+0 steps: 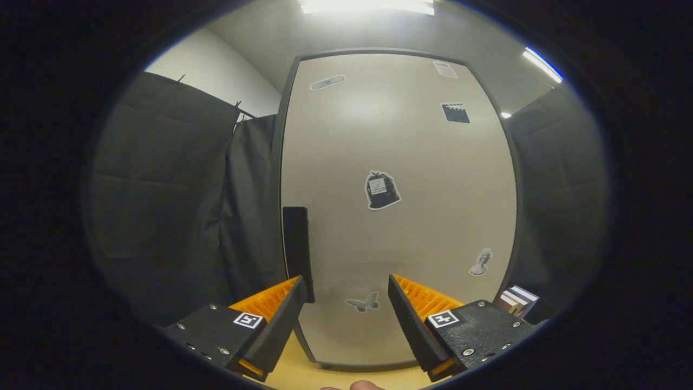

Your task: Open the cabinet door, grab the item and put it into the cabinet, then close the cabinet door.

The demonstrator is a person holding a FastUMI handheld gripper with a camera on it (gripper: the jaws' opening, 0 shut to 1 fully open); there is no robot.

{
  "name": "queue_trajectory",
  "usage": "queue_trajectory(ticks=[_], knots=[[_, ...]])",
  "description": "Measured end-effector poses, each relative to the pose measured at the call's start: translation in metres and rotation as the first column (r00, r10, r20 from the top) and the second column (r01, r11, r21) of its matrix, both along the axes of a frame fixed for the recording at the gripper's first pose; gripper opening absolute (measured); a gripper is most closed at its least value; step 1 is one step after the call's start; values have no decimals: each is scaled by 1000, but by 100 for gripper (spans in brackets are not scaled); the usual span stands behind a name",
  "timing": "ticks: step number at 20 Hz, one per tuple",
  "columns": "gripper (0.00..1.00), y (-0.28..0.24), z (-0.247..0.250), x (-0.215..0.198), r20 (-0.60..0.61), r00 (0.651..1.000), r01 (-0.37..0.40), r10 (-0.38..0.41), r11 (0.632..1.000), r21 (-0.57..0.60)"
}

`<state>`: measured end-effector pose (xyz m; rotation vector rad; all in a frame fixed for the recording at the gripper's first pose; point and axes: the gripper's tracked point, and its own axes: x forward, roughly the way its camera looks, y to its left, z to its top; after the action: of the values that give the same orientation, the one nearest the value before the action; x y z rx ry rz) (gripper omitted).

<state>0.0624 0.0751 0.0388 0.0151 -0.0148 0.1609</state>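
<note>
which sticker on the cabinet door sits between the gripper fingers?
The grey butterfly-shaped sticker, low on the closed pale cabinet door. It sits in the gap of the open gripper; the black bag sticker and small statue sticker sit higher.

**Gripper facing shut cabinet**

Gripper [346,295] fingers spread apart, holding nothing. Just ahead: pale grey, sticker-dotted cabinet door [398,162], closed. Tall black bar handle [298,252] at door's left edge, touching left fingertip. Small striped box [518,300] beside right finger.
</note>
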Motion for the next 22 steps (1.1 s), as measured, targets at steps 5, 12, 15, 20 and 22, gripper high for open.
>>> queue_trajectory(ticks=[5,12,15,20,22], knots=[[94,41,-4,22,-16,999,-49,49,999,-14],[63,51,-23,45,-89,996,-6,5,1000,-13],[36,56,-24,46,-82,996,-35,31,998,-50],[29,56,-24,41,-91,993,-78,72,995,-62],[29,55,-24,38,-96,992,-94,87,993,-70]])
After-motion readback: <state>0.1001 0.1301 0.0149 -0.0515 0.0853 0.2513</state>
